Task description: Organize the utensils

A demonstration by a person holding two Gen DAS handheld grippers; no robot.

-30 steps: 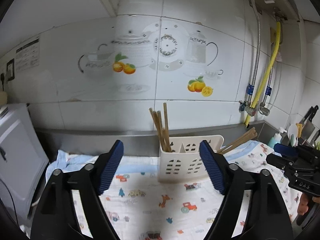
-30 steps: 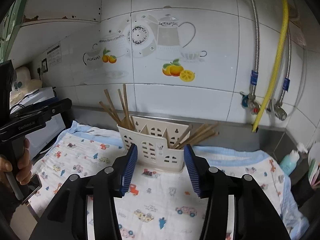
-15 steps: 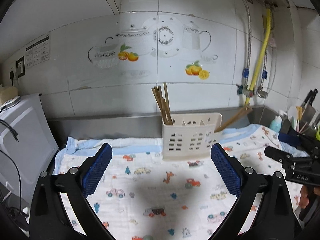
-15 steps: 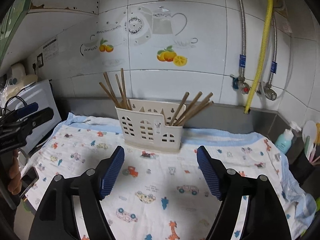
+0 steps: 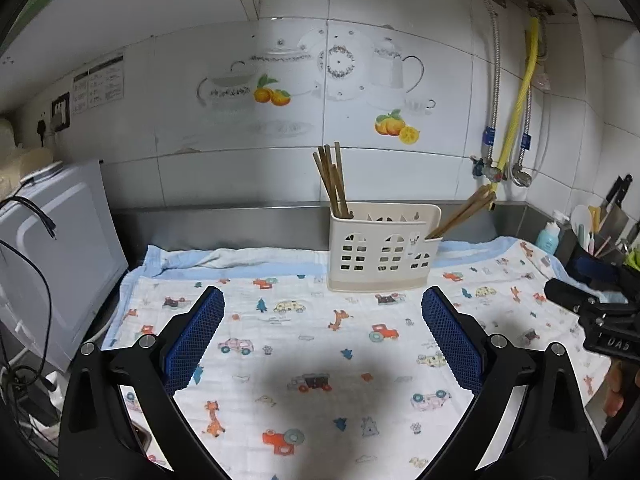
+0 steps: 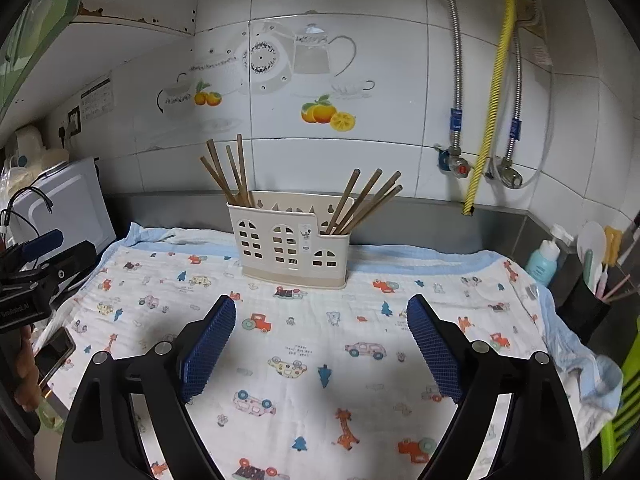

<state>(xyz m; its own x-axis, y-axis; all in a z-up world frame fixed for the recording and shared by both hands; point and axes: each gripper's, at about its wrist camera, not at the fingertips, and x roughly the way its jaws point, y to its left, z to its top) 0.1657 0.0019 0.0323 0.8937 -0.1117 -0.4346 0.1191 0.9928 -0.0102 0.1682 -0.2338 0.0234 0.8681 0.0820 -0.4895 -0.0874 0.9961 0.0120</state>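
A cream plastic utensil caddy with window-shaped cutouts (image 6: 291,240) stands upright on the cartoon-print cloth (image 6: 304,352) covering the surface, its long side along the tiled wall. Brown wooden chopsticks (image 6: 226,174) in its left compartment lean left; another bunch (image 6: 366,200) leans right, apparently from the right compartment. The left gripper (image 5: 322,336) stands wide open and empty; the right gripper (image 6: 321,338), jaws just opening, holds nothing.

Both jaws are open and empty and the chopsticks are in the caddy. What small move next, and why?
Probably just ease both grippers back off the cloth. The chopsticks sit in two bundles, one at the left end and one at the right end of the cream caddy. Nothing loose shows on the cloth, and the left gripper and right gripper hold nothing, the right's jaws having just been opening.
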